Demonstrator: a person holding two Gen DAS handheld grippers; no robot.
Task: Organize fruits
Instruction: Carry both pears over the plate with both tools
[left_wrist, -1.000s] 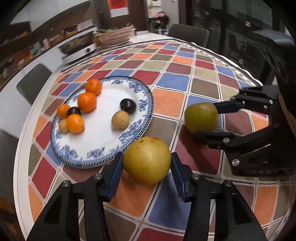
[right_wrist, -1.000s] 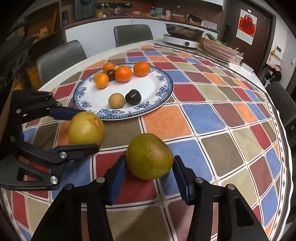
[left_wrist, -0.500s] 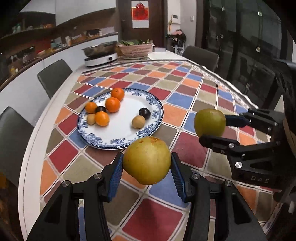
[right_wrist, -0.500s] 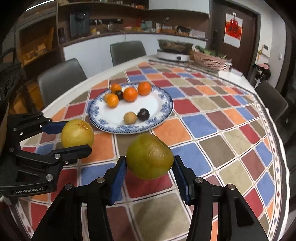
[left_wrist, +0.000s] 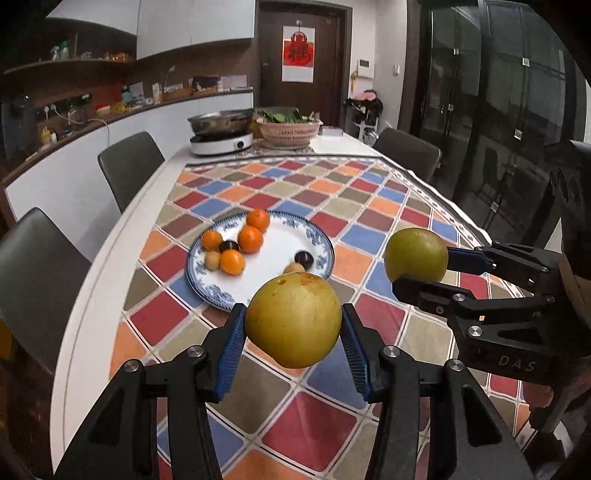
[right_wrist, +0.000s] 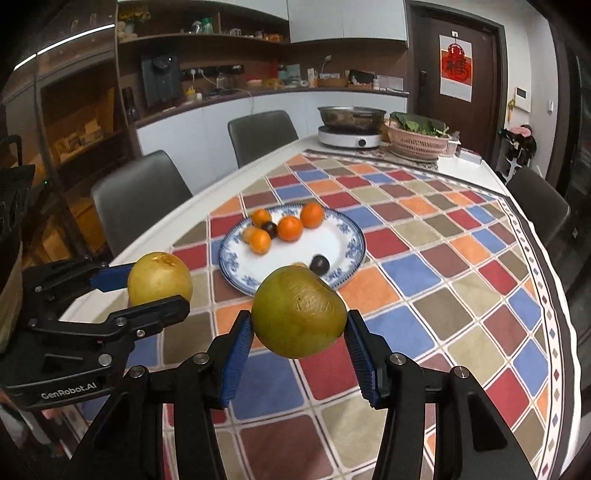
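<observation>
My left gripper (left_wrist: 293, 328) is shut on a yellow pear (left_wrist: 293, 319) and holds it high above the checkered tablecloth; both also show in the right wrist view (right_wrist: 159, 278). My right gripper (right_wrist: 299, 325) is shut on a greener pear (right_wrist: 297, 312), also held high, seen at right in the left wrist view (left_wrist: 415, 254). Beyond both lies a blue-and-white plate (left_wrist: 321, 245) (right_wrist: 351, 236) with several oranges (left_wrist: 250, 239) (right_wrist: 290, 228), dark plums (left_wrist: 304, 258) (right_wrist: 319, 264) and small tan fruits (left_wrist: 212, 259). One tan fruit is partly hidden behind the held pears.
At the table's far end stand a metal pot on a white cooker (left_wrist: 221, 138) (right_wrist: 349, 133) and a basket of greens (left_wrist: 288, 129) (right_wrist: 419, 138). Grey chairs (left_wrist: 129, 166) (right_wrist: 140, 195) line the left side; another (left_wrist: 406, 155) stands at right.
Both grippers have risen and drawn back from the table with their pears, so the plate looks smaller and farther. The grips have not changed.
</observation>
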